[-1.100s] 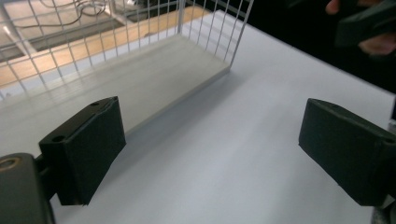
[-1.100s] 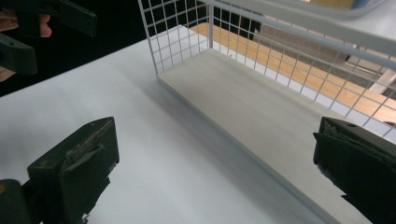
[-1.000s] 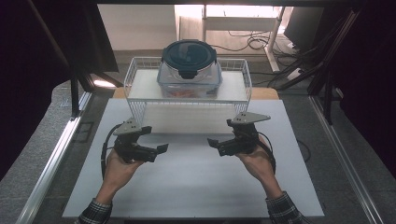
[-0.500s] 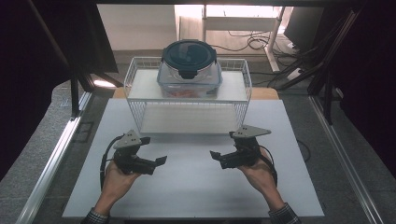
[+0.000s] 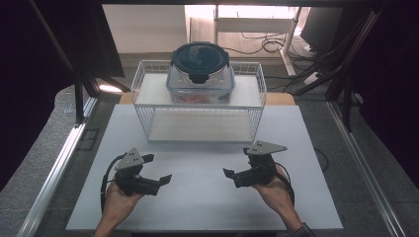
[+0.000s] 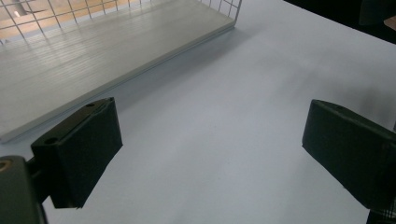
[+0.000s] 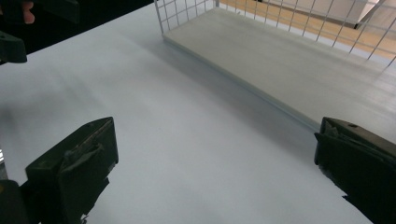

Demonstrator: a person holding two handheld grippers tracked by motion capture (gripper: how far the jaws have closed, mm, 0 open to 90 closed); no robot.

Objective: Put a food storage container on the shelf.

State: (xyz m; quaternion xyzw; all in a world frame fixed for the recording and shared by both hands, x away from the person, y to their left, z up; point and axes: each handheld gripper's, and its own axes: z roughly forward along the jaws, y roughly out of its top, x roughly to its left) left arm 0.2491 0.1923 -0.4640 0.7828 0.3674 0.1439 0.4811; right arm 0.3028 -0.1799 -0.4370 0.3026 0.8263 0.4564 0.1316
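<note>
High view shows a clear tub (image 5: pixel 200 81) with a dark round lid (image 5: pixel 199 57) sitting on the top shelf of a white wire rack (image 5: pixel 257 94), at the far middle of the white table (image 5: pixel 197 207). Both grippers are near the person's edge, well apart from the rack and the tub. The left gripper (image 5: pixel 159 170) is at the left, its jaws pointing right toward the centre; the right gripper (image 5: pixel 236 167) is at the right, its jaws pointing left, so the two face each other across bare table. Left gripper view has the two black jaws spread wide with nothing between them but the table surface, and the rack's lower shelf (image 6: pixel 93 56) lies beyond them at the upper left. Right gripper view likewise has its jaws wide apart and empty, with the lower shelf (image 7: pixel 299 60) at the upper right, ahead of the jaws and not touching them.
</note>
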